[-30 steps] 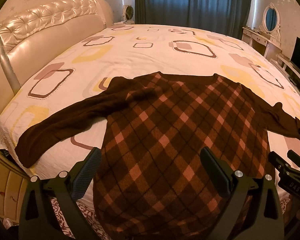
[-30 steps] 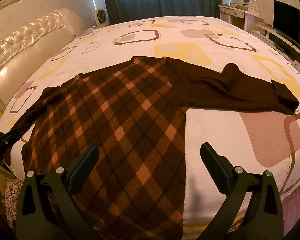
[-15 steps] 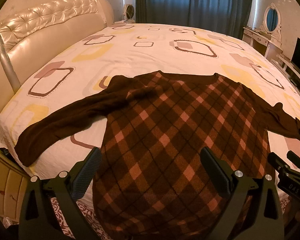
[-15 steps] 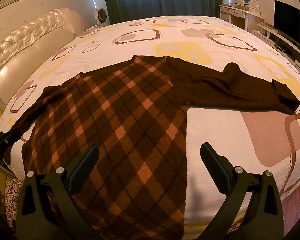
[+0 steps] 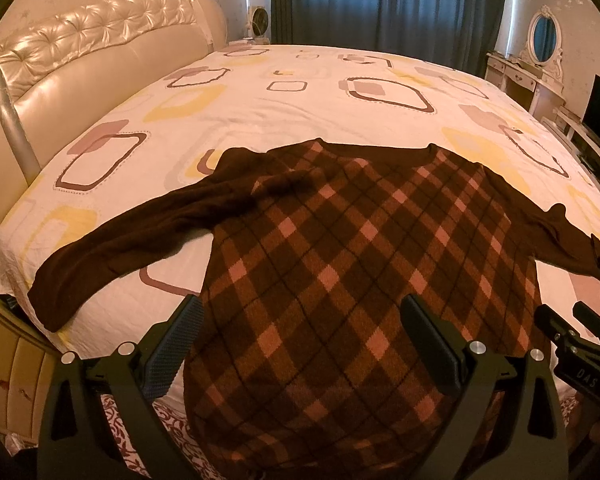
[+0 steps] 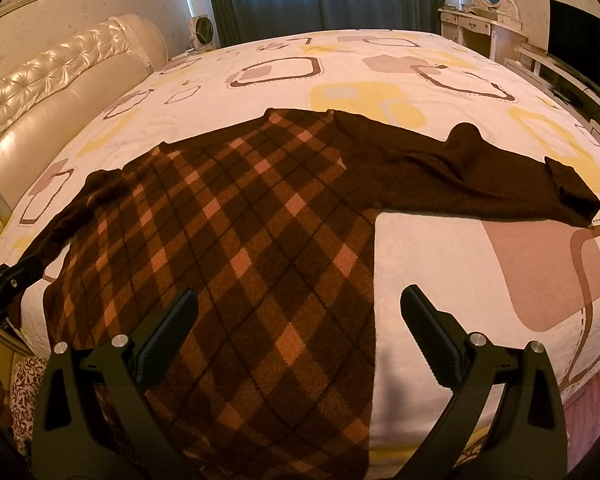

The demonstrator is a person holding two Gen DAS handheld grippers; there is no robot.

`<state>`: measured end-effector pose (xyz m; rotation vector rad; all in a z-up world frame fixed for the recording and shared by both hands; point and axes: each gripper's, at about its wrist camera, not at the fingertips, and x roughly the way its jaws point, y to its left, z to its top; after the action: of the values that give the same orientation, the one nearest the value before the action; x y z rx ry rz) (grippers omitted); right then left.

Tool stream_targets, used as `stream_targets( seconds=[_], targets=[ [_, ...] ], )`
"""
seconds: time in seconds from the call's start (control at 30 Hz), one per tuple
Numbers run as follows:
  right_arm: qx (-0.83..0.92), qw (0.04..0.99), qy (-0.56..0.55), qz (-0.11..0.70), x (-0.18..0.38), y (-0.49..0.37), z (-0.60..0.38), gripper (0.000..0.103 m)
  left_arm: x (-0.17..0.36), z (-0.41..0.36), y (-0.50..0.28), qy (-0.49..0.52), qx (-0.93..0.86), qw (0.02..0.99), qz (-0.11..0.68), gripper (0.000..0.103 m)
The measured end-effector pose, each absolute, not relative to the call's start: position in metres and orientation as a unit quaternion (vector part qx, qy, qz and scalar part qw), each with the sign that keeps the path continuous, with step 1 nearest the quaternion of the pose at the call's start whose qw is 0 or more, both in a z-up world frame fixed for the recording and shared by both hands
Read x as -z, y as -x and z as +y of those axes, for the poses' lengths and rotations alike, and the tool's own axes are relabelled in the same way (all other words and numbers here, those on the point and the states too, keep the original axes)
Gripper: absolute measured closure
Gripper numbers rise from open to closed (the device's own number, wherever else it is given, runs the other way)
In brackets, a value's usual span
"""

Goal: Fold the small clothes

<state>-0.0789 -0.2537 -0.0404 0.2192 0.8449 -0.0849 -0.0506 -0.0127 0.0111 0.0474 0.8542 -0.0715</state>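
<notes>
Sweater [image 5: 340, 264], brown argyle, spread flat

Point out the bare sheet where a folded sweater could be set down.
Bare bedsheet runs from the sweater collar to the curtains. Another free patch lies below the right sleeve, beside the sweater's side edge. The near bed edge is crowded: sweater body, left sleeve, both grippers.
</notes>
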Motion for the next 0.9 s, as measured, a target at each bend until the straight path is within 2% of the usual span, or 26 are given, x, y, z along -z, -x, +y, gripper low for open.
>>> stream_targets(
  seconds=[0.77,0.9],
  targets=[
    [0.04,0.904,-0.108,0.411,0.042,0.08,-0.253,0.002,-0.011,-0.014,0.05,-0.022,0.036,0.909,0.416,0.005],
    [0.037,0.895,-0.144,0.42,0.042,0.076,-0.27,0.002,-0.009,-0.013,0.05,-0.013,0.038,0.908,0.416,0.005]
  ],
)
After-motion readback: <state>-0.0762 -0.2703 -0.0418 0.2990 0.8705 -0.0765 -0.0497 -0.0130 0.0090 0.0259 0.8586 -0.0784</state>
